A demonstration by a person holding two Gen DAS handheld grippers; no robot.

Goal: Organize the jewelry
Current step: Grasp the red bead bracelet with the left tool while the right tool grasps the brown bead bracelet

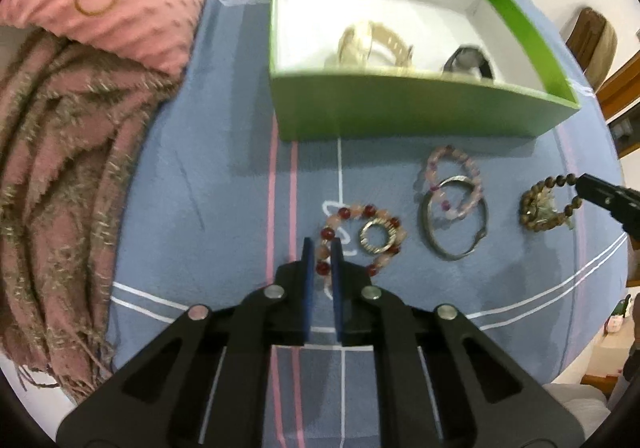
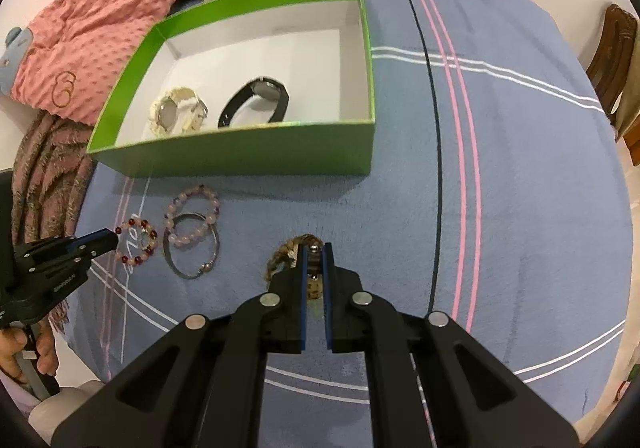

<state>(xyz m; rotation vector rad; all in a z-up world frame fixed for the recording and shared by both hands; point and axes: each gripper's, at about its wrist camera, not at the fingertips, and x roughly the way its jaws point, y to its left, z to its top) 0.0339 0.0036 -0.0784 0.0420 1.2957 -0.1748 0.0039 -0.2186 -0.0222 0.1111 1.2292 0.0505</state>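
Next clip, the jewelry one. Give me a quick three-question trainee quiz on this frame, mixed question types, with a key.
1. True or false: the green box already holds two watches.
2. Multiple choice: what is the left gripper shut on?
A. the silver bangle
B. the red-and-pink bead bracelet
C. the black watch
3. Fill in: the right gripper is shut on the ______ bead bracelet.

Key
1. True: the cream watch and the black watch lie inside.
2. B: the jaws pinch the red-and-pink bead bracelet, while the silver bangle lies untouched under the pale pink bracelet.
3. Brown: the brown bead bracelet.
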